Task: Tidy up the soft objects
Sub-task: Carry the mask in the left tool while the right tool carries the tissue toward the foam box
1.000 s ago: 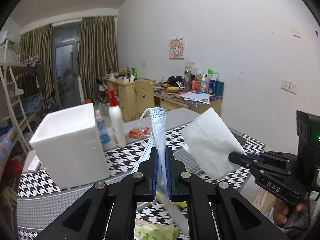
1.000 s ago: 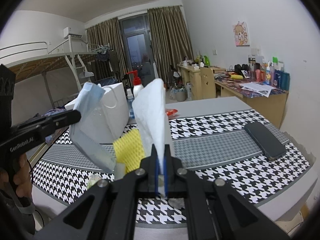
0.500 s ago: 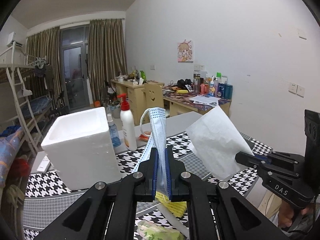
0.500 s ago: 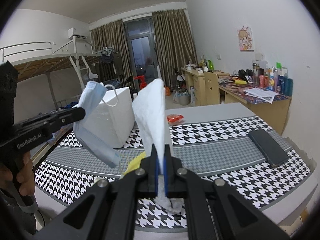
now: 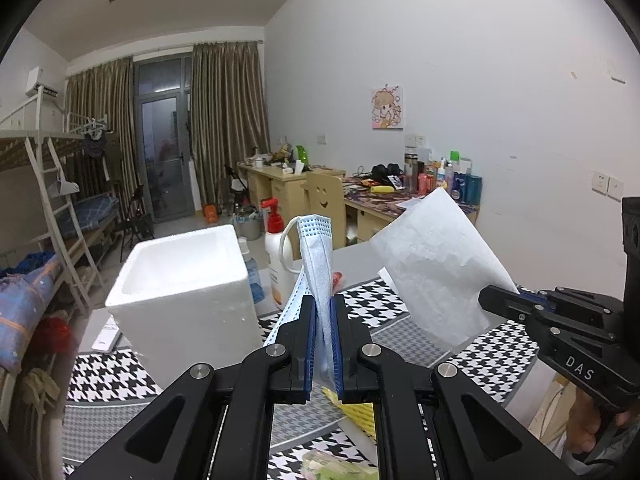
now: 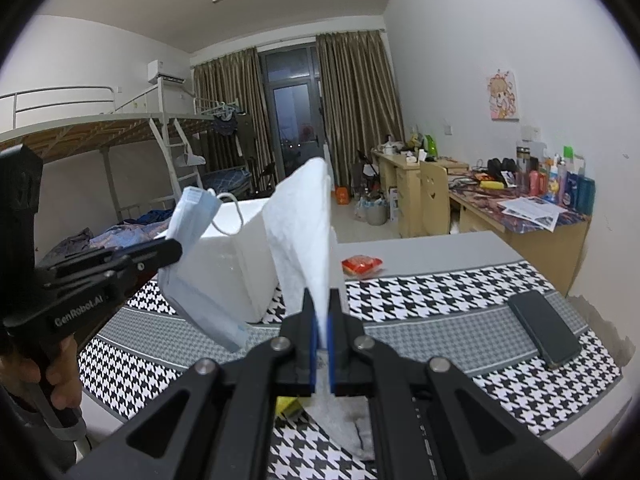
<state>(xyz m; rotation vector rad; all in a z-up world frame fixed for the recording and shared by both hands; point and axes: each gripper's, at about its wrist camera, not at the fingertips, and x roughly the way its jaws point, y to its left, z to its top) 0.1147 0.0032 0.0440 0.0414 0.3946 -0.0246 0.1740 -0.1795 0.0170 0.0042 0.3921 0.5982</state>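
Left hand-held gripper (image 5: 323, 344) pressed together on a blue face mask (image 5: 318, 264), pinched between the blue pads (image 5: 308, 344), standing up above the jaws with one white ear loop (image 5: 286, 248) curving off to the left. Seen from the right wrist, same left hand-held gripper (image 6: 172, 250) at the left edge, gripped by a hand (image 6: 56, 376), mask (image 6: 192, 264) hanging both above and below the tips, lower end dangling clear of the surface (image 6: 440, 332). Right hand-held gripper (image 6: 319, 344) likewise closed tight, pinching a white tissue (image 6: 304, 236) that rises upright and slightly folded above the jaws, a crumpled tail trailing beneath them. From the left wrist, right hand-held gripper (image 5: 500, 304) entering from the right, tissue (image 5: 436, 268) fanned out wide from its tips, held up off the surface (image 5: 480, 356). Both soft items aloft, side by side, not touching each other. White foam box (image 5: 184, 304) open-topped on the houndstooth cloth, behind and left of the mask. Pump bottle with red top (image 5: 276, 256) just behind the box. Yellow cloth (image 5: 356, 408) lying low under the left jaws, partly hidden. Dark phone (image 6: 544, 328) flat on the right part of the surface, well apart from both grips. Red packet (image 6: 362, 266) on the grey part beyond the cloth.
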